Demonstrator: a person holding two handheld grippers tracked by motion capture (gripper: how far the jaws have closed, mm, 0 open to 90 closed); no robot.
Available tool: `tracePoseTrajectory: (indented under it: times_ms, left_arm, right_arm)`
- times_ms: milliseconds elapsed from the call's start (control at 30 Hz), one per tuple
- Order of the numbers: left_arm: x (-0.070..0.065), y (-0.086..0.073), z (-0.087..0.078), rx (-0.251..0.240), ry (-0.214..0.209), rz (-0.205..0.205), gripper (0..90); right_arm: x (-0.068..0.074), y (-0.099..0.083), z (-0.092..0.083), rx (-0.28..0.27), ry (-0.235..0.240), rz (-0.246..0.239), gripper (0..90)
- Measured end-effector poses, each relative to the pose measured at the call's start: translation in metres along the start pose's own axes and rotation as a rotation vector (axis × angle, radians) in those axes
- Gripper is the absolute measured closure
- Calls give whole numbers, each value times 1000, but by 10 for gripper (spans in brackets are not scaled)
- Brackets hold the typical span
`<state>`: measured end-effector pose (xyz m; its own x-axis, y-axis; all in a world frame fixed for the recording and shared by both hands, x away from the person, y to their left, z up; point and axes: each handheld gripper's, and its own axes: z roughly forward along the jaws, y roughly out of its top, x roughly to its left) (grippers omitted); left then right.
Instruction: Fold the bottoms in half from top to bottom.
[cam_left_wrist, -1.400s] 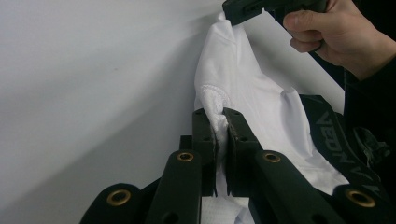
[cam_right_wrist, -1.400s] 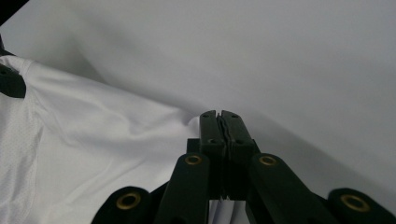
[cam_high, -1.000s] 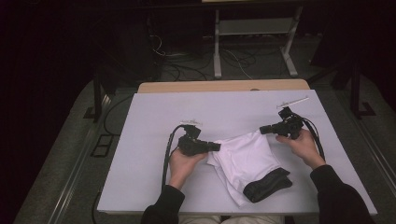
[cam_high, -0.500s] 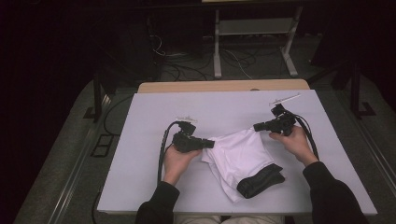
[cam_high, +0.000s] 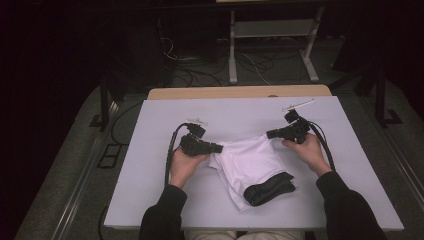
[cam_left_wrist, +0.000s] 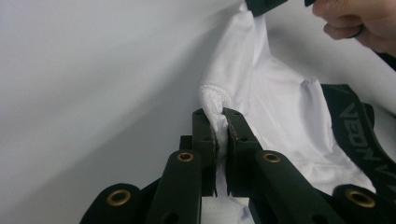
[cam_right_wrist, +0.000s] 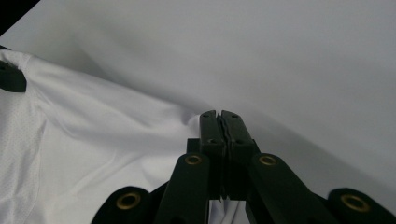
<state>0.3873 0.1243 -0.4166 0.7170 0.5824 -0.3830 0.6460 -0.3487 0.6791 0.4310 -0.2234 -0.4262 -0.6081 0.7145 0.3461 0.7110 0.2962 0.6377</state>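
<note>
A pair of white underwear with a black waistband lies in the middle of the white table. My left gripper is shut on the hemmed left corner of the white underwear, the cloth bunched between its pads. The black waistband curls off at the right. My right gripper is shut on the opposite corner of the white underwear, with a thin fold of fabric pinched at its tip. The cloth is drawn between both grippers, just above the table.
A wooden strip runs along the table's far edge. A thin white stick lies near the far right of the table. Beyond stand a metal frame and cables on a dark floor.
Both hands have shifted toward the far side of the table and a little left, carrying the underwear's corners along. The waistband end trails after them. Both grips stay closed.
</note>
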Motion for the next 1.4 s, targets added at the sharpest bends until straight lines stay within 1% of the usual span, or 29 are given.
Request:
tracePoseTrajectory:
  times_ms: [100, 200, 433, 500, 567, 700, 833, 900, 1033, 1067, 1200, 1267, 1333, 1400]
  left_arm:
    - [4, 2, 3, 10, 12, 4, 832]
    - [7, 5, 4, 8, 18, 2, 832]
    - [17, 17, 2, 17, 44, 16, 832]
    - [19, 20, 2, 22, 54, 15, 832]
    - [22, 23, 2, 24, 63, 24, 832]
    - [26, 30, 1, 21, 79, 32, 832]
    - [34, 35, 1, 11, 93, 25, 832]
    - [37, 36, 2, -4, 96, 21, 832]
    - [47, 38, 6, -24, 104, 6, 832]
    - [48, 38, 7, -25, 107, 3, 832]
    - [54, 37, 12, -44, 109, -8, 832]
    - [56, 37, 14, -53, 113, -17, 832]
    - [58, 36, 17, -67, 119, -28, 832]
    - [59, 37, 20, -69, 128, -25, 832]
  right_arm:
    - [0, 0, 0, -7, -12, 5, 874]
    - [0, 1, -1, -12, -22, 7, 874]
    - [0, 4, 1, -34, -29, 18, 874]
    - [1, 5, 2, -34, -30, 17, 874]
    - [2, 6, 3, -33, -34, 8, 874]
    - [3, 8, 3, -49, -39, 8, 874]
    - [3, 11, 4, -63, -48, 17, 874]
    - [3, 13, 5, -70, -54, 17, 874]
    - [2, 14, 8, -86, -57, 14, 874]
    - [2, 14, 9, -91, -57, 20, 874]
    - [1, 14, 10, -102, -74, 16, 874]
    - [0, 14, 11, -114, -80, 25, 874]
    - [1, 15, 11, -128, -100, 23, 874]
    - [0, 15, 11, -141, -114, 25, 874]
